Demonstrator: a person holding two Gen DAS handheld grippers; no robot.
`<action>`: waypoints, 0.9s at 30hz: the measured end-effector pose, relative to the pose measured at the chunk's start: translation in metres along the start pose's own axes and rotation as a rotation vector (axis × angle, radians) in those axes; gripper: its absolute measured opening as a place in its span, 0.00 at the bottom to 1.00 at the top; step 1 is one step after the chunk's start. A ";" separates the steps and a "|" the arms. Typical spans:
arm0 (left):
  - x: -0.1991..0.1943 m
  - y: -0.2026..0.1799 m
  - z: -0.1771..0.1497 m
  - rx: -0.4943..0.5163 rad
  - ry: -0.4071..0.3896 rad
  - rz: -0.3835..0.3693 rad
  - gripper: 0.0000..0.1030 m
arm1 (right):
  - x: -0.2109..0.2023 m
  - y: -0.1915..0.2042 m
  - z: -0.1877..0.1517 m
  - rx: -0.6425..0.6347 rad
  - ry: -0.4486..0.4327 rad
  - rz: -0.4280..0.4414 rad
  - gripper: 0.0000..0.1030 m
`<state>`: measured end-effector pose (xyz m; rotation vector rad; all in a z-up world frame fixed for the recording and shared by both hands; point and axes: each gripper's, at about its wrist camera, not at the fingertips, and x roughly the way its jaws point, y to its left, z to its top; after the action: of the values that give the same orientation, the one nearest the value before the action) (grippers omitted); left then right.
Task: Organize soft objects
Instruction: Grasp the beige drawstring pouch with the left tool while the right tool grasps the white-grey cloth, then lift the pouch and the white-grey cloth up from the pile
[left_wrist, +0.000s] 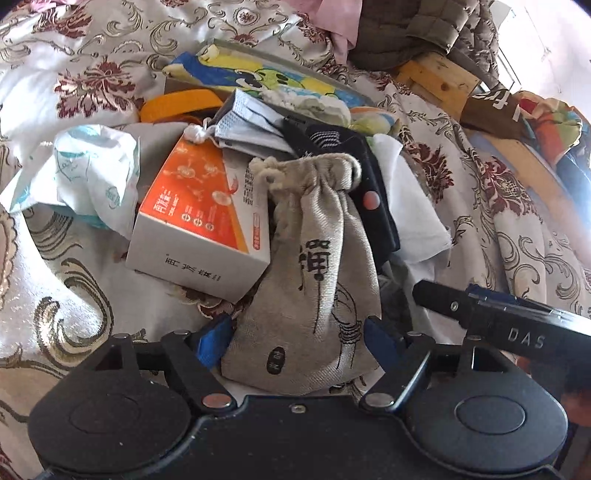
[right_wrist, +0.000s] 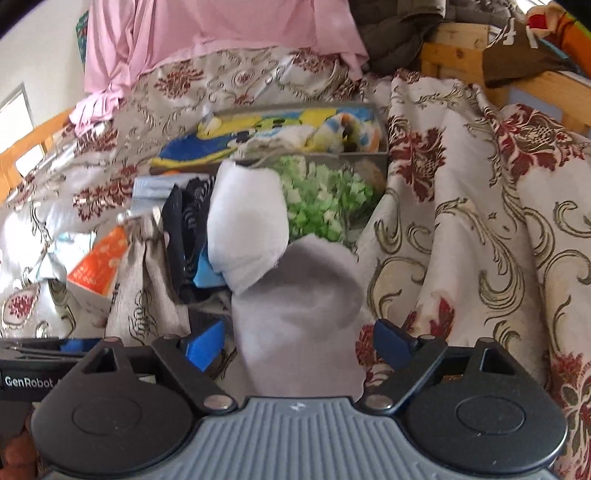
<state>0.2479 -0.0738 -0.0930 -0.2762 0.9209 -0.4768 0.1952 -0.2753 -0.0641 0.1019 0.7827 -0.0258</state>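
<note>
Lower centre, both views | left gripper (left_wrist: 297, 332) jaws straddle grey drawstring cloth pouch (left_wrist: 314, 280), pads seemingly not yet pressing | right gripper (right_wrist: 295, 339) likewise open around grey-white sock (right_wrist: 295, 295) | step: grasping | next: close firmly, lift.

An orange-and-white box (left_wrist: 195, 218) on the floral bedspread (left_wrist: 85, 59) (wooden bed frame (left_wrist: 439, 79) behind)

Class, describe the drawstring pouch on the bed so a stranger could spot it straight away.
Start at the floral bedspread and find the pile in its middle. Right of the orange-and-white box lies the pouch, between the open left hand-held gripper's tips. Only it is beige linen, cinched with cord and printed with black characters.
</note>
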 end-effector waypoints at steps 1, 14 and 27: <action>0.001 0.000 0.000 0.004 0.000 -0.002 0.77 | 0.001 0.001 -0.001 -0.007 0.008 -0.002 0.86; -0.006 0.006 -0.002 0.004 0.007 -0.038 0.25 | 0.016 -0.004 -0.006 0.009 0.093 -0.008 0.36; -0.030 0.005 -0.009 0.067 0.110 -0.071 0.18 | -0.017 0.013 -0.009 -0.067 -0.030 0.109 0.07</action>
<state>0.2265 -0.0549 -0.0793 -0.2244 1.0021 -0.5921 0.1781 -0.2616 -0.0574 0.0805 0.7466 0.1020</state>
